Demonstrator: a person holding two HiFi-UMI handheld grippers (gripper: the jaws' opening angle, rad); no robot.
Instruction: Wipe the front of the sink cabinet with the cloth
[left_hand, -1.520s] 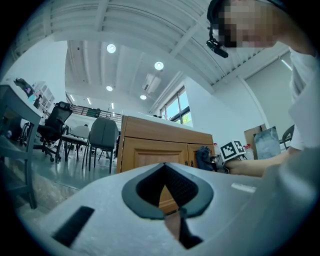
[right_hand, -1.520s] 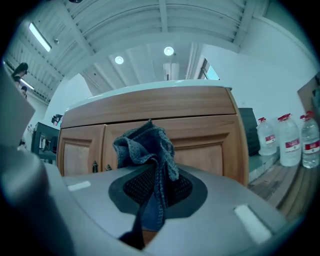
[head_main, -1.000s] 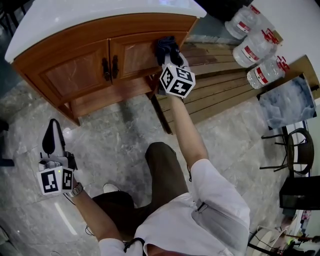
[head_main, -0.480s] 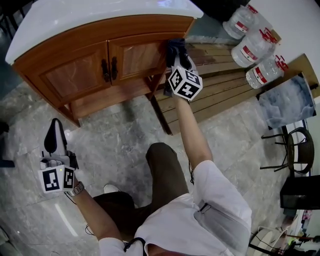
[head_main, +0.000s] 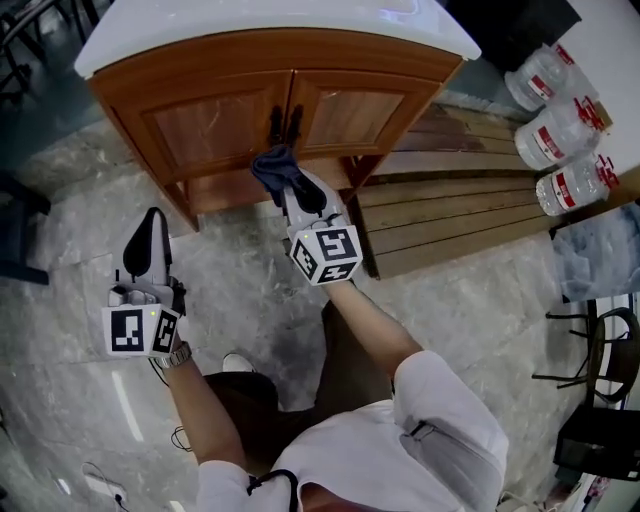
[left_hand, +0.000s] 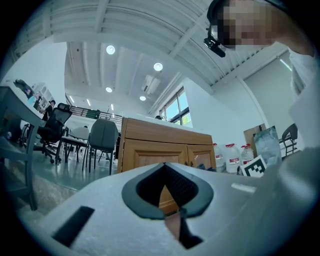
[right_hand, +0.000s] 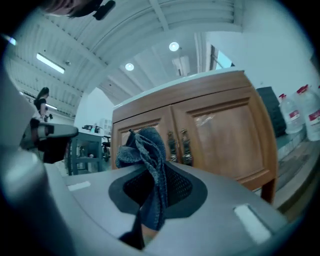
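Note:
The wooden sink cabinet (head_main: 250, 110) with two doors and dark handles (head_main: 285, 125) stands under a white counter top (head_main: 200, 30). My right gripper (head_main: 290, 185) is shut on a dark blue cloth (head_main: 275, 165), held low in front of the cabinet, just below the handles. In the right gripper view the cloth (right_hand: 147, 165) bunches up from between the closed jaws, with the cabinet (right_hand: 220, 135) behind it. My left gripper (head_main: 145, 245) hangs shut and holding nothing over the floor, left of the cabinet and away from it. The left gripper view shows the cabinet (left_hand: 150, 147) farther off.
Wooden planks (head_main: 470, 210) lie on the floor right of the cabinet. Several water jugs (head_main: 565, 130) stand at the far right. A dark chair frame (head_main: 600, 350) sits at the lower right. The floor is grey stone tile (head_main: 60, 300). Office chairs (left_hand: 102, 140) stand left of the cabinet.
My right gripper has carried the cloth from the cabinet's right door edge leftward and down to below the middle handles. The head view has shifted, so the cabinet sits more centred.

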